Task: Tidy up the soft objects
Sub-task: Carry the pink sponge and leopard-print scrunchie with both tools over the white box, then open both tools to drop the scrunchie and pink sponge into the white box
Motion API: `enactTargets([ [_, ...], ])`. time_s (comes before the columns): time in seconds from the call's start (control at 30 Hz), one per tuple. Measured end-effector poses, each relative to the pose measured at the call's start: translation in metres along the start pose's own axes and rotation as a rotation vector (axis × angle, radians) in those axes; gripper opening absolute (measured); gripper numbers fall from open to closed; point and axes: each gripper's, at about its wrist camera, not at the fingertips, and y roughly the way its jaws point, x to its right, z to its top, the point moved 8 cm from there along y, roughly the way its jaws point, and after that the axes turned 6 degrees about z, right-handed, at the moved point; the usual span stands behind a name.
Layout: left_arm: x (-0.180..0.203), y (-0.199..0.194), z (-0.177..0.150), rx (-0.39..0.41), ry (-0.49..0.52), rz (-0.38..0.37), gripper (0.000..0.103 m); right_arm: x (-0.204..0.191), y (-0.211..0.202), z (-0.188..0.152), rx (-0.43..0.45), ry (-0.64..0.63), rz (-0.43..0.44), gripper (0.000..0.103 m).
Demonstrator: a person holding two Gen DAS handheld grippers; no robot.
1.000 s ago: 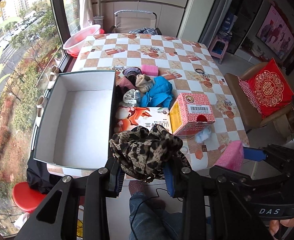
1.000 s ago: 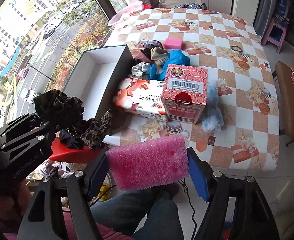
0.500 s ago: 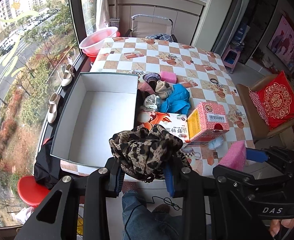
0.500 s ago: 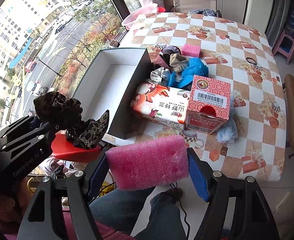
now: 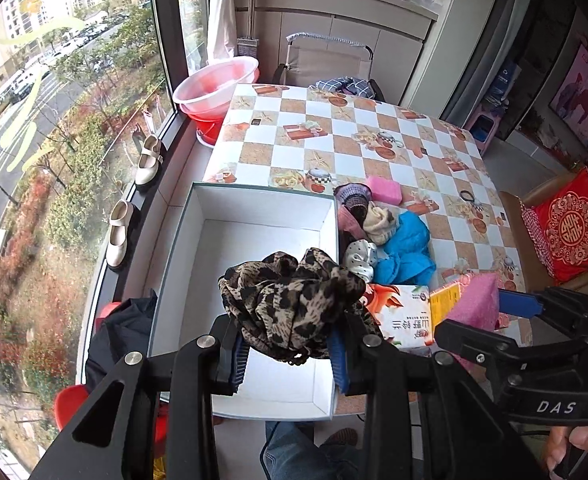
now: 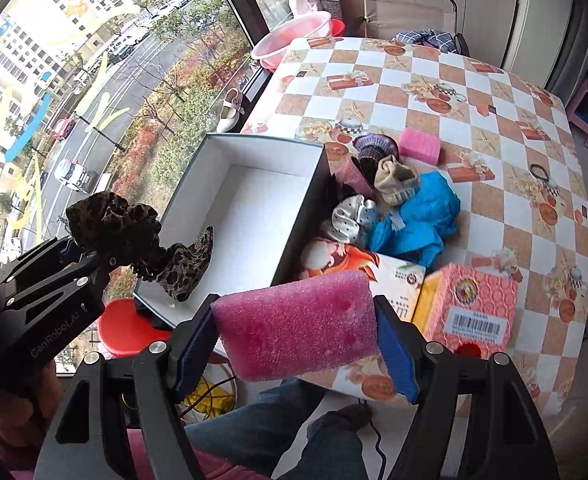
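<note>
You can see a table [image 5: 378, 136] with a checked cloth in orange and white squares. Past its far corner sits a pink plastic basin [image 5: 215, 84] on something red. Two cream shoes [image 5: 133, 196] stand on the ledge by the big window [image 5: 65, 92], one behind the other (outside are trees, cars and tall buildings). A folding chair [image 5: 328, 56] waits at the far end of the table. Off to the right a red cushion [image 5: 570, 228] leans on a brown seat. A red stool [image 6: 127, 330] stands low by the glass.
</note>
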Motion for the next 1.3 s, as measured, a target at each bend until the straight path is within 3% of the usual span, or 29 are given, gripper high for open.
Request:
enactTargets([
  [0.27, -0.032, 0.032, 0.013, -0.068, -0.009, 0.002, 0.036, -0.014, 0.027, 0.047, -0.014, 0.037, 0.015, 0.075],
  [0.53, -0.049, 0.063, -0.004, -0.156, -0.088, 0.056, 0.036, -0.028, 0.063, 0.066, -0.117, -0.079, 0.019, 0.075],
  [0.87, -0.063, 0.083, -0.039, -0.279, -0.228, 0.109, 0.036, -0.055, 0.098, 0.074, -0.226, -0.262, 0.057, 0.075],
  [1.3, -0.066, 0.103, -0.049, -0.340, -0.213, 0.118, 0.036, -0.062, 0.123, 0.069, -0.287, -0.288, 0.048, 0.075],
])
